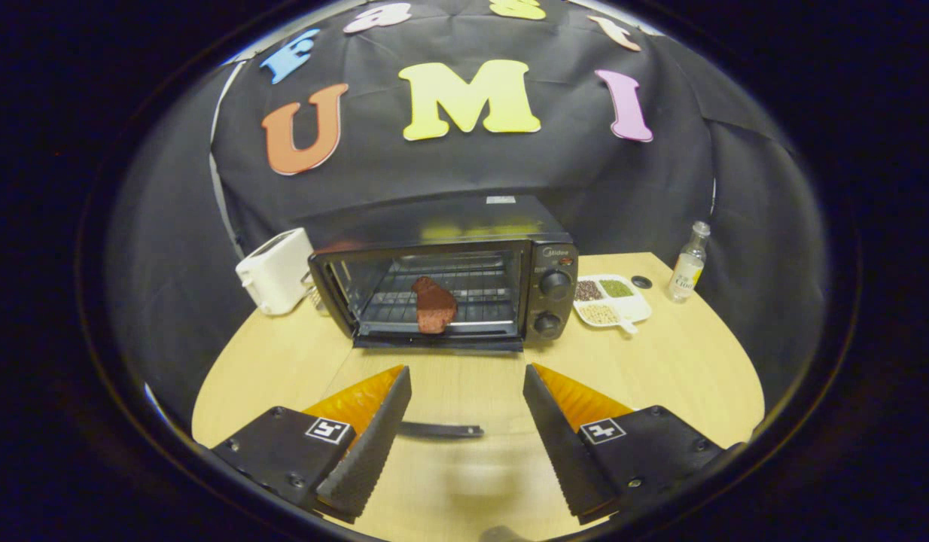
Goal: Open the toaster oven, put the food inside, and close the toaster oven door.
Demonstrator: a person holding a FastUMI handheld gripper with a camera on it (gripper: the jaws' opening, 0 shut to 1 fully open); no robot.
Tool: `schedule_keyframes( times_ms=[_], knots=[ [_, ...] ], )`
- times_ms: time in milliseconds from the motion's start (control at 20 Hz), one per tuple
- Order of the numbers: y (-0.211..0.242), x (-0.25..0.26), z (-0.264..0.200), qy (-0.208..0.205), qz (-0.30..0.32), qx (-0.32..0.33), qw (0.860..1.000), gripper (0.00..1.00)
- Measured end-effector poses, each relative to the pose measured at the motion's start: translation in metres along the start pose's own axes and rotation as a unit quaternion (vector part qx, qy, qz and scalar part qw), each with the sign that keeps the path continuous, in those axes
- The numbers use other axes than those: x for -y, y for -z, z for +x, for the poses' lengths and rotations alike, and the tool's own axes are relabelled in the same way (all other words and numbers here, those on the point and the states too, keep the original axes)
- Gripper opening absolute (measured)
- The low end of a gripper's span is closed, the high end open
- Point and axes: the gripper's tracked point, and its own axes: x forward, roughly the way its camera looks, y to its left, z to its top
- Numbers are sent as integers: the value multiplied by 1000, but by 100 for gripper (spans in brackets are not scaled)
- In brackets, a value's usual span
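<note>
A black toaster oven stands at the back of the round wooden table. Its glass door is folded down flat toward me, and the door's dark handle lies between my fingers. A reddish-brown piece of food rests on the wire rack inside the oven, near the front. My gripper is open, a short way back from the oven mouth. Nothing is held between its fingers, and neither finger touches the handle.
A white toaster stands just left of the oven. To the oven's right sit a white divided tray of grains, a small black cap and a clear bottle. The booth's black cloth wall hangs close behind.
</note>
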Motion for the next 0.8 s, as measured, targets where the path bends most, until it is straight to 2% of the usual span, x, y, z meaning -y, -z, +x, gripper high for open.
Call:
schedule_keyframes(
  times_ms=[200,450,800],
  knots=[
    [44,-6,-20,-16,-35,-23,999,96],
    [103,-13,-10,-37,-44,-82,995,97],
    [130,-28,30,-53,-39,-118,991,97]
  ],
)
